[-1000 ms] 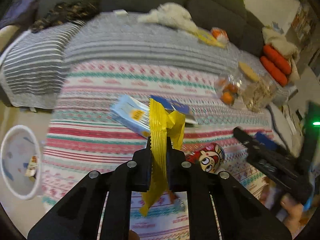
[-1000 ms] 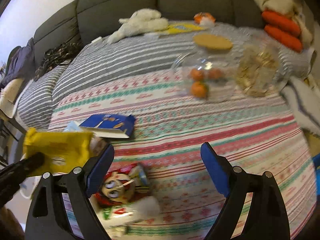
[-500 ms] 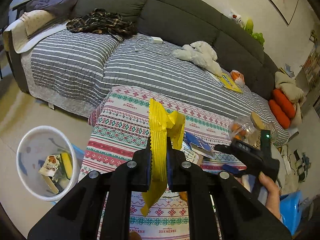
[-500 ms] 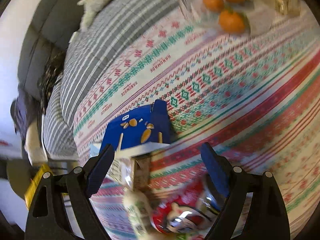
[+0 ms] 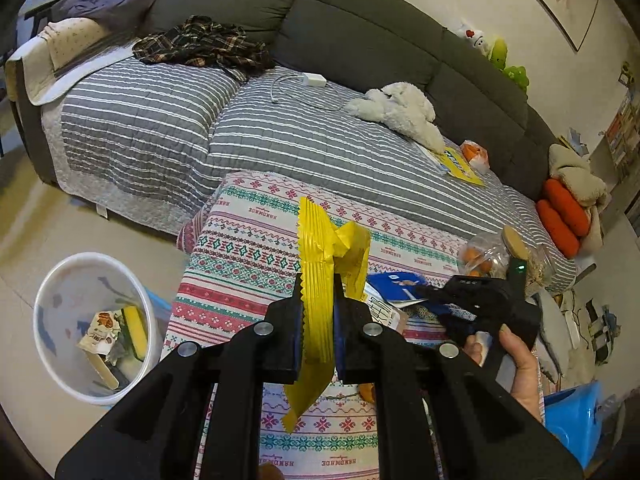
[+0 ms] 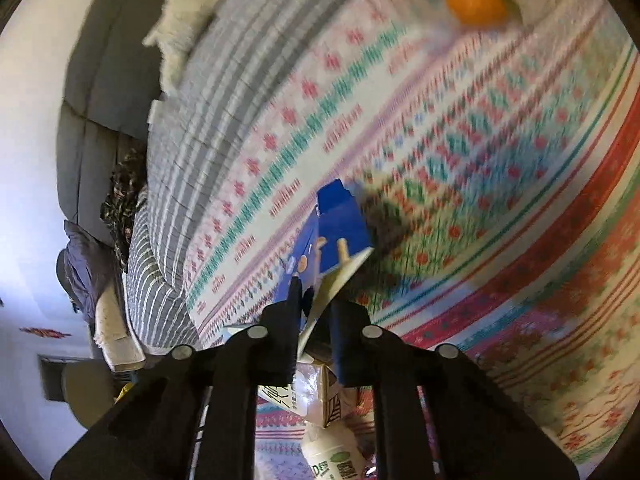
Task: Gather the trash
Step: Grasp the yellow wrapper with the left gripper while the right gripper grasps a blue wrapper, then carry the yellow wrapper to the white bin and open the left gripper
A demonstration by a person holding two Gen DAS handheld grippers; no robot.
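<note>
My left gripper (image 5: 318,296) is shut on a crumpled yellow wrapper (image 5: 320,248) and holds it above the patterned tablecloth (image 5: 248,240). A white trash bin (image 5: 56,280) with some wrappers in it stands on the floor at the lower left. My right gripper (image 6: 316,304) is shut on the edge of a blue snack box (image 6: 336,224) that lies on the tablecloth (image 6: 480,160). The right gripper also shows in the left wrist view (image 5: 476,300), at the blue box (image 5: 392,282). A white carton and a small bottle (image 6: 332,456) lie under the right gripper.
A bag of oranges (image 5: 476,260) and a jar lie at the table's far right. A grey sofa (image 5: 320,140) with a striped cover, clothes and a white plush (image 5: 400,112) stands behind the table. A blue container (image 5: 576,420) is at the lower right.
My right gripper has come down and shut on the blue box. My left gripper has lifted and drawn back with the yellow wrapper, and the bin has come into fuller view.
</note>
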